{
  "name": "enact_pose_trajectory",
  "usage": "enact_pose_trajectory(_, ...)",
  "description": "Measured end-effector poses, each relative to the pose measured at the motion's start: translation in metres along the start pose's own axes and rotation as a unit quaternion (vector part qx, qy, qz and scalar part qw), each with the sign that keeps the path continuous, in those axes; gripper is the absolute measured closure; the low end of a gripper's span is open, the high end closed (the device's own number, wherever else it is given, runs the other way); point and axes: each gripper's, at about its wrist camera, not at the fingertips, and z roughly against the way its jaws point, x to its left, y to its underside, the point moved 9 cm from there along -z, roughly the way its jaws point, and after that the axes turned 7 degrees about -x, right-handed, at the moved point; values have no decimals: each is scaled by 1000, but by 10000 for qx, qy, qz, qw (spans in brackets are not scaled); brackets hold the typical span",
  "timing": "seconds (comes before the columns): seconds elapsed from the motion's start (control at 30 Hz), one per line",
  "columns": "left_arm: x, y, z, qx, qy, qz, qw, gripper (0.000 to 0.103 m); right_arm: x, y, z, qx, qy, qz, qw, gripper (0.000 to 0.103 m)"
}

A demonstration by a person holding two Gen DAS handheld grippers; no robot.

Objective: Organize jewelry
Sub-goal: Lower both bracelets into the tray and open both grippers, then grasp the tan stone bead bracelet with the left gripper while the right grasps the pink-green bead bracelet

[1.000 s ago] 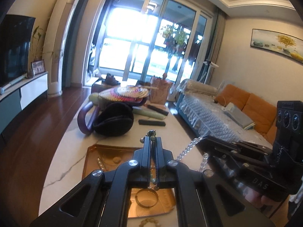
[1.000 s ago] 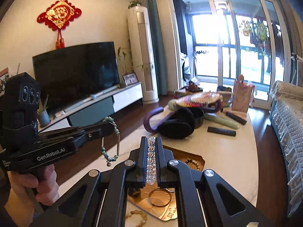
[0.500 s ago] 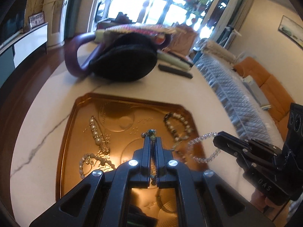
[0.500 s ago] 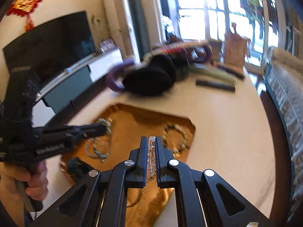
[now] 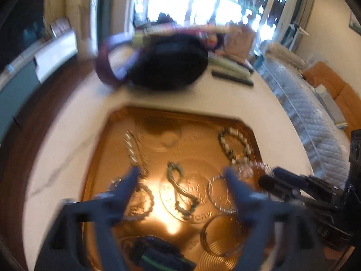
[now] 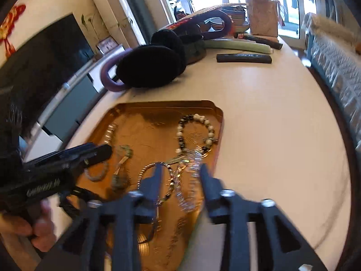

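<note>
We held both grippers low over the gold tray (image 6: 216, 115), which sat on the pale tabletop (image 6: 282, 135). The left gripper (image 5: 180, 180) had just been opening, and its fingers (image 5: 128, 183) stood wide apart with nothing pinched between them. Under the gap, the green bead bracelet (image 5: 178, 189) lay loose on the tray in a twisted loop. The right gripper (image 6: 179, 169) had also just been opening, and its fingers (image 6: 208, 176) stood partly apart. The clear crystal bracelet (image 6: 191, 180) lay on the tray in that gap, and the fingers were not squeezing it. Near the far right corner of the tray lay a black and white bead bracelet (image 6: 196, 133). A thin silver bangle (image 5: 222, 194) lay on the tray just right of the green bracelet, and a pale bead bracelet (image 6: 97, 174) lay near the tray's left side. A pearl strand (image 5: 132, 149) lay toward the tray's far left part. Behind the tray on the tabletop sat black earmuffs (image 6: 151, 65), and a dark remote (image 6: 243, 58) lay farther back to the right. One hand (image 6: 29, 228) showed at the tray's left, holding the left gripper's handle.
</note>
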Motion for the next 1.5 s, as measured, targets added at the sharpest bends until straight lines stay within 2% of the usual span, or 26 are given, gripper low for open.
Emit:
enact_pose_trajectory(0.1,-8,-4,19,-161,-52,-186,9997,15,11,-4,16,-98,-157,7,9998,53)
enact_pose_trajectory(0.27,-12,-6,59,-332,11,-185,9993,15,22,-11,48,-327,-262,-84,9991,44)
enact_pose_trajectory(0.43,-16,7,103,-733,-141,-569,9956,15,29,0,90,-561,-202,117,9982,41)
enact_pose_trajectory(0.57,-6,35,129,-692,-68,-370,9969,15,28,25,117,-583,-192,171,9980,39)
enact_pose_trajectory(0.63,1,55,146,-750,-54,-287,9968,15,35,39,130,-518,-199,512,9971,39)
enact_pose_trajectory(0.7,3,73,159,-809,-108,-285,9963,15,33,53,143,-566,114,858,9946,39)
enact_pose_trajectory(0.77,-1,89,166,-742,-51,-337,9967,15,30,69,151,-584,235,1123,9917,39)
enact_pose_trajectory(0.83,-10,106,168,-600,69,-477,9970,16,29,91,147,-310,240,1345,9901,44)
enact_pose_trajectory(0.87,-14,113,168,-541,90,-573,9968,17,29,98,147,-236,208,1402,9896,55)
enact_pose_trajectory(0.9,-18,118,166,-499,105,-685,9963,25,29,108,146,-128,166,1469,9889,65)
enact_pose_trajectory(0.97,-28,130,155,-299,104,-984,9946,39,34,125,144,50,-1,1621,9868,74)
enact_pose_trajectory(1.07,-34,146,142,-37,158,-1187,9928,54,45,151,139,218,-102,2134,9767,81)
enact_pose_trajectory(1.1,-34,149,136,55,122,-1214,9925,56,47,157,137,245,-98,2246,9741,83)
enact_pose_trajectory(1.2,-31,154,122,257,206,-1062,9938,56,59,169,126,467,-473,2319,9705,84)
enact_pose_trajectory(1.3,-31,154,109,353,253,-1005,9940,56,62,169,116,496,-491,2436,9674,84)
enact_pose_trajectory(1.4,-28,160,94,489,63,-1204,9915,57,62,173,100,732,-564,2474,9645,84)
enact_pose_trajectory(1.43,-26,162,91,504,-15,-1254,9908,58,62,173,97,680,-600,2511,9637,85)
enact_pose_trajectory(1.47,-25,160,90,419,27,-1177,9922,64,63,172,95,700,-651,2520,9630,86)
enact_pose_trajectory(1.5,-26,159,90,431,141,-1122,9927,82,63,171,93,692,-699,2535,9623,92)
